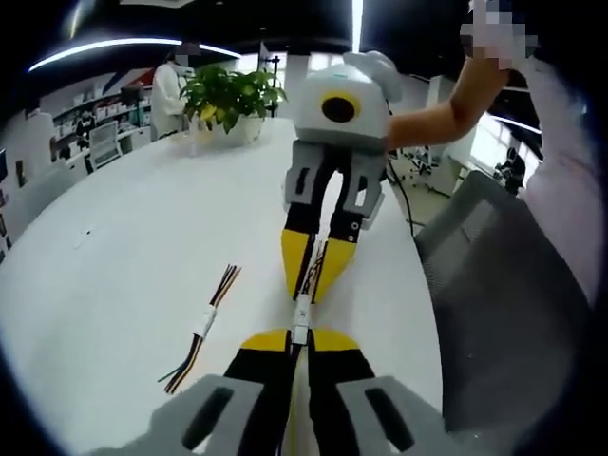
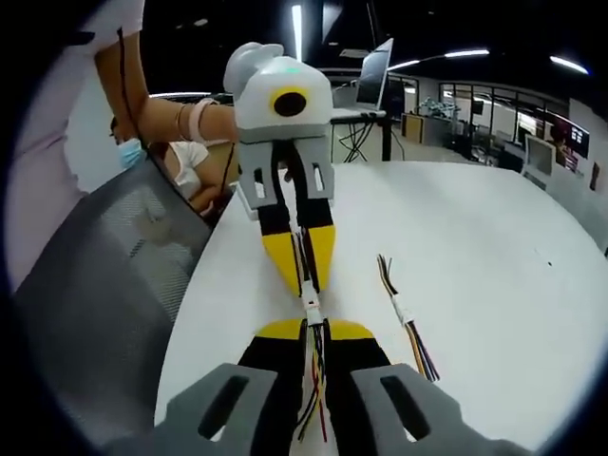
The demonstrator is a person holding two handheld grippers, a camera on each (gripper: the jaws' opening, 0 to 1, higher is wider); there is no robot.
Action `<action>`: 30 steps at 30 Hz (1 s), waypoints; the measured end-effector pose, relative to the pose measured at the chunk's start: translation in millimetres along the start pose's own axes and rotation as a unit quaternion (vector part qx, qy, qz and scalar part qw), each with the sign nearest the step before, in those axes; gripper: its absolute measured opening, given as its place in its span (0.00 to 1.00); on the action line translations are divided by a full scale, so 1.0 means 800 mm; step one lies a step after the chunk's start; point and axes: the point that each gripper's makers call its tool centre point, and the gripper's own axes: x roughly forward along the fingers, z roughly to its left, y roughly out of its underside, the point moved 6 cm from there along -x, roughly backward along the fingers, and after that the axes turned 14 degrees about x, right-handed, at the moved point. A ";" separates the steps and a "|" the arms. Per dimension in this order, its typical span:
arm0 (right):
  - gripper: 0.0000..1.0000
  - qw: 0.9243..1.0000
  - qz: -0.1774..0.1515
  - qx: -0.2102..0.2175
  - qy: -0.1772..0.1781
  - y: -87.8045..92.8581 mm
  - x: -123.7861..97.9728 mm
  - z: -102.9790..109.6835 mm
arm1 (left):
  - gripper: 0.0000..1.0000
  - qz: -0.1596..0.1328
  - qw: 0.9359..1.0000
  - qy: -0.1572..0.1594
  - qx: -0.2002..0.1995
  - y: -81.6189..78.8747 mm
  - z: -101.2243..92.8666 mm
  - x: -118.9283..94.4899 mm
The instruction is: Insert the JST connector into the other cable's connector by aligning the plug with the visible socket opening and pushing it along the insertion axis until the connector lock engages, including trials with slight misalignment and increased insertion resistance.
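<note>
Left gripper view: left gripper [image 1: 299,340] comes up from bottom centre, yellow tips pinched narrow on a cable, its white connector [image 1: 300,312] poking out just past the tips. Right gripper [image 1: 317,275] comes down from the upper centre, tips also closed on its own wired cable, meeting that connector head-on — the two connectors touch or nearly touch; whether they are mated, cannot tell.

Right gripper view: same joint mirrored. Right gripper [image 2: 313,332] at bottom centre clamps a bundle of coloured wires [image 2: 312,399] running back between its jaws, with a white plug [image 2: 311,311] at the tips. Left gripper [image 2: 304,271] hangs from above, closed on the opposing cable.

Judgement: insertion step is in hand, lock likely not engaged yet. To do it well — keep both cables in one straight line, match plug face to socket opening, push only along that axis, no twisting; if resistance rises, ease off and re-square rather than force it.

Outward: a spare joined cable [image 1: 203,328] lies on the white table [image 1: 114,285] at lower left of the left gripper view, at centre right [image 2: 407,323] in the other. Potted plant [image 1: 228,100] upper left, grey chair [image 1: 503,304] at right, a person's arm [image 1: 456,109] upper right.
</note>
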 end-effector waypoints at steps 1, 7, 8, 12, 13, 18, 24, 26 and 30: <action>0.03 1.000 0.000 0.000 -0.002 0.000 0.000 0.000 | 0.00 -0.001 1.000 0.001 0.003 -0.001 -0.001 0.000; 0.03 1.000 -0.005 0.005 -0.025 0.002 -0.002 0.004 | 0.00 -0.011 1.000 0.010 0.008 -0.006 -0.007 0.000; 0.03 1.000 -0.006 0.006 -0.028 0.002 -0.002 0.004 | 0.00 -0.012 1.000 0.011 0.006 -0.006 -0.008 -0.001; 0.02 0.999 -0.007 0.008 -0.039 0.001 -0.003 0.008 | 0.00 -0.019 1.000 0.017 -0.002 -0.007 -0.010 -0.004; 0.02 0.999 -0.008 0.008 -0.038 0.001 -0.003 0.008 | 0.00 -0.028 0.999 0.023 0.008 -0.011 -0.013 -0.004; 0.02 0.999 -0.001 -0.001 -0.039 0.002 -0.003 0.009 | 0.00 -0.023 0.999 0.023 0.026 -0.013 -0.017 -0.002; 0.02 0.999 0.000 -0.004 -0.031 0.002 -0.004 0.009 | 0.00 -0.027 0.999 0.020 0.032 -0.017 -0.016 0.000; 0.01 0.999 0.001 -0.003 -0.032 0.002 -0.004 0.007 | 0.00 -0.027 0.999 0.022 0.031 -0.015 -0.014 0.001; 0.01 0.999 0.005 -0.007 -0.033 0.004 -0.005 0.008 | 0.00 -0.027 0.999 0.026 0.039 -0.016 -0.015 0.004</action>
